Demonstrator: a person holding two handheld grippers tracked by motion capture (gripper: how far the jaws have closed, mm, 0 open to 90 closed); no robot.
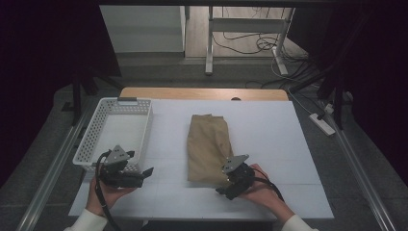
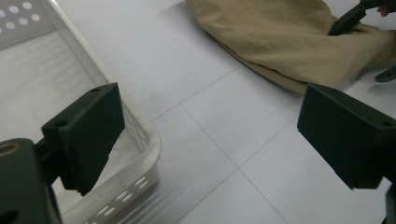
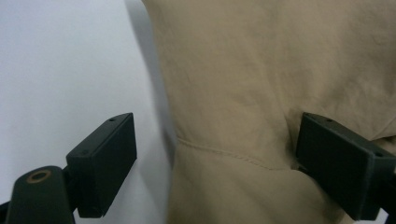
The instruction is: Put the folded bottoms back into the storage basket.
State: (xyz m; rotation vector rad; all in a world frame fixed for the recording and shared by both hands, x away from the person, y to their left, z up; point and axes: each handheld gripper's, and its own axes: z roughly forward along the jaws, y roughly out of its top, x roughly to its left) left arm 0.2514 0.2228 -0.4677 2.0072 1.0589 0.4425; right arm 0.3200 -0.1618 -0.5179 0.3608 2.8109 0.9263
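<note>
I am holding my right gripper (image 1: 230, 184) at the near right corner of the cloth (image 1: 208, 147), with its jaws standing wide apart. In the right gripper view (image 3: 219, 163) the left jaw is hanging over bare white table (image 3: 60, 70) just beside the cloth's (image 3: 261, 84) edge, and the right jaw is sitting over the tan fabric, where a stitched seam is running across between the two jaws. I cannot tell whether either jaw is touching the fabric.

I am holding my left gripper (image 1: 144, 174) at the near left of the table (image 1: 269, 125), just in front of the basket's (image 1: 91, 139) near rim, pointing right toward the cloth. Its jaws are also wide apart and gripping nothing. In the left gripper view (image 2: 210, 135) the left jaw is overlapping the corner of the basket (image 2: 149, 140), the right jaw is hanging over the white table (image 2: 210, 102), and beyond them the cloth (image 2: 280, 37) is lying in a rumpled fold with the right gripper's (image 2: 348, 21) dark jaw tips at its far edge.

Farther out, the cloth is lying folded into a long tan strip at the middle of the table, running away from me, well apart from the basket. The white perforated basket is sitting along the left edge, its inside showing bare.
</note>
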